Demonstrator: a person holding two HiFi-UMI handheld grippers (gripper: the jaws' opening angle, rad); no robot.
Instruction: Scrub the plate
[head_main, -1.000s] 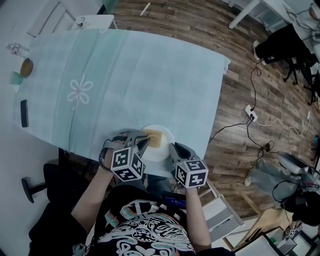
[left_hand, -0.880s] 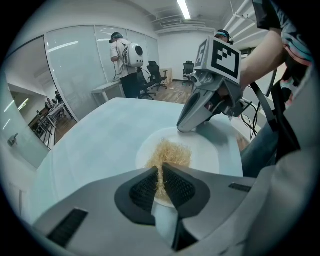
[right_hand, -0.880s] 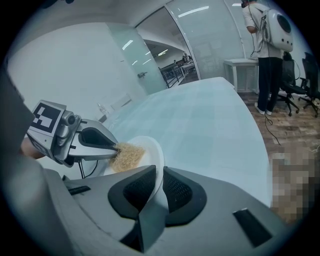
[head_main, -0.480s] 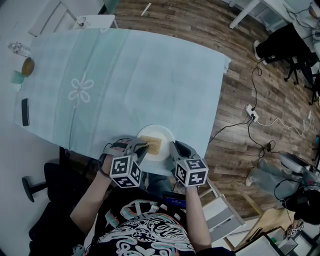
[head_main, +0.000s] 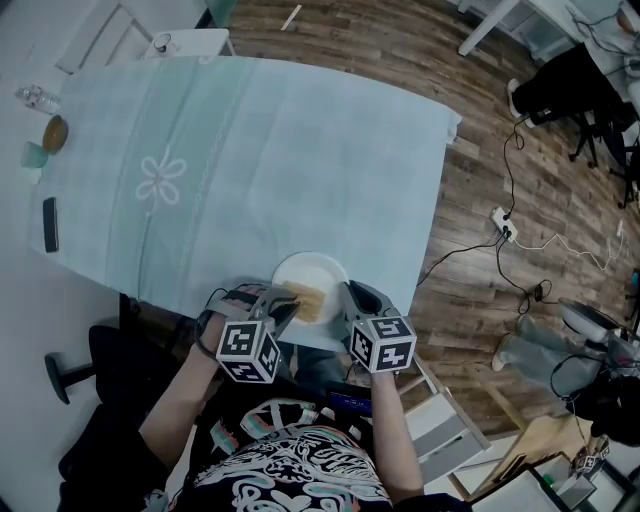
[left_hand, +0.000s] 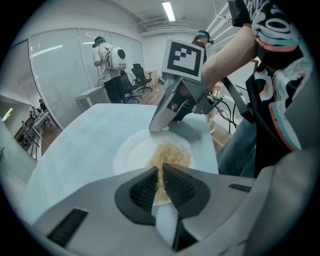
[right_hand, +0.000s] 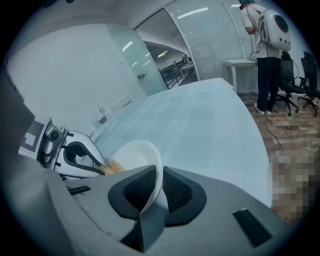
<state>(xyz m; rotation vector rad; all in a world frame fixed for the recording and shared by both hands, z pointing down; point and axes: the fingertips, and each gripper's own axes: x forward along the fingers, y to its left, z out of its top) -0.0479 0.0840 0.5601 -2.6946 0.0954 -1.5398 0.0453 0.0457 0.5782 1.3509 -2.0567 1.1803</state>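
- A round white plate (head_main: 300, 272) lies on the pale teal tablecloth (head_main: 300, 150), close to the table edge nearest the person.
- On the plate rests a tan, fibrous scrubbing pad (head_main: 310, 296). It covers the middle and the near part of the dish, and the rest of the white surface shows bare.
- The left gripper (left_hand: 161, 172) is clenched on that pad: its two black ribbed pads stand almost together with tan fibres pinched between them, and the pad (left_hand: 170, 154) spreads out on the plate (left_hand: 131, 152) just beyond the tips.
- The right gripper (right_hand: 160, 177) grasps the plate's rim (right_hand: 159, 170). The thin white edge runs between its ribbed pads, one jaw above the dish and one below.
- In the right gripper view the left gripper (right_hand: 97, 169) shows at the plate's far side, with the pad (right_hand: 115, 166) at its tips.
- From the head view the two grippers flank the plate, the left gripper (head_main: 288, 298) at its left and the right gripper (head_main: 348, 296) at its right rim.
- Well apart, along the table's far left edge, stand a small teal cup (head_main: 32, 155) and a round brown dish (head_main: 53, 133). What they hold cannot be made out.
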